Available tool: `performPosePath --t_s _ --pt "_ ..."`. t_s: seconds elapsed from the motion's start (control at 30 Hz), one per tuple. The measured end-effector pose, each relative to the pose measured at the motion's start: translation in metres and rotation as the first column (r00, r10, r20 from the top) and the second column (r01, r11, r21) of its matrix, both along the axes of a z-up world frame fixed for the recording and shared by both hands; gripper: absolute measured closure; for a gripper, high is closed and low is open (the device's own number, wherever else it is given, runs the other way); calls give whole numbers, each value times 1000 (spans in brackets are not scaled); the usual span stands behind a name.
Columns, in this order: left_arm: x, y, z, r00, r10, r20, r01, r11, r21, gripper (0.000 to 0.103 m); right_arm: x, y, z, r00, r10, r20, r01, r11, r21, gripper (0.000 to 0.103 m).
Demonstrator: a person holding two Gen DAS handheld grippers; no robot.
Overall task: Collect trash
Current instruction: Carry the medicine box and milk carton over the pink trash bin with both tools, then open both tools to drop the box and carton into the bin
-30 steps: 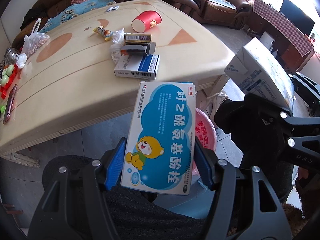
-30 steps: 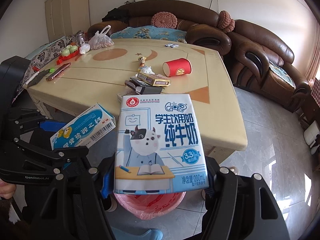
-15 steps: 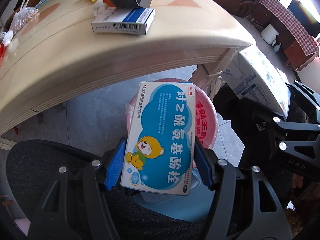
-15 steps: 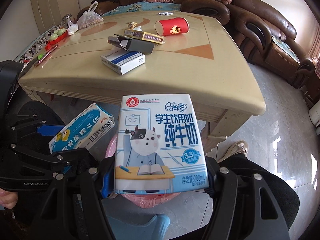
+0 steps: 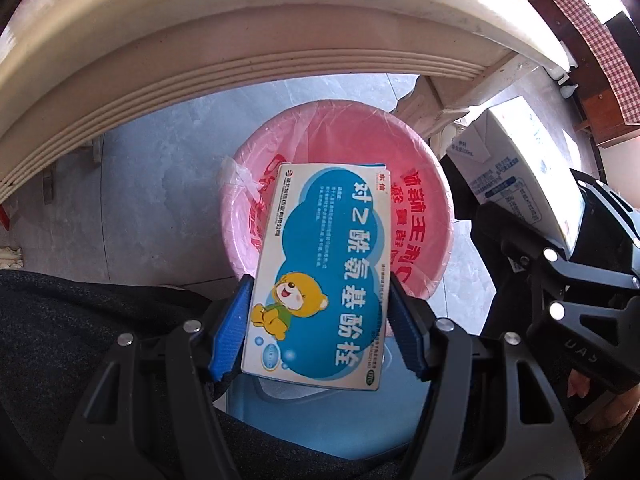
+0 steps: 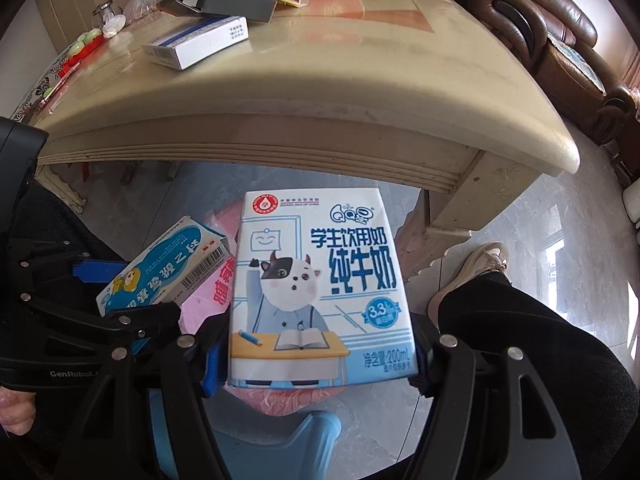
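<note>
Now my left gripper [image 5: 320,320] clamps the box [image 5: 320,276] and my right gripper [image 6: 316,364] the carton [image 6: 320,292] over the bin [image 5: 424,216] at centre frame; next, release both.

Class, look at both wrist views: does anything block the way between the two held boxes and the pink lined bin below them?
Nothing visible does. The medicine box in the left gripper hangs over the open pink bin. The milk carton in the right gripper hides most of the bin, which shows beneath it.

Glossy cardboard medicine box [image 5: 320,280]; thin crinkled plastic liner [image 5: 344,136] (pink); polished table [image 6: 360,92].
</note>
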State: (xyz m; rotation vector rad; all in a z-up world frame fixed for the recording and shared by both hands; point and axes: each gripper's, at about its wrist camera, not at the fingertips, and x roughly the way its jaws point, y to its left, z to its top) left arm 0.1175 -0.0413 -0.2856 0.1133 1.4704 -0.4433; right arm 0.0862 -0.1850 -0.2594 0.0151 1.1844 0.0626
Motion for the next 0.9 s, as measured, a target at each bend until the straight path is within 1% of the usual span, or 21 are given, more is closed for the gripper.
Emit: performPosePath --t_s 0.27,0.57,0.7,0.9 --pt "12 1 -35 995 30 -97 -29 1000 8 40 21 -2 -34 998 -7 -68 7 1000 -10 37" --pt "24 1 -69 976 58 -211 -57 998 9 40 37 -8 -67 989 -12 -145 12 1000 2 37" --pt "28 0 -78 968 68 -242 -66 998 16 40 43 -12 -81 984 -20 -177 21 1000 4 37" --pt "34 3 -94 955 101 -279 -93 995 41 40 48 -13 -93 979 -13 -204 14 1000 5 37"
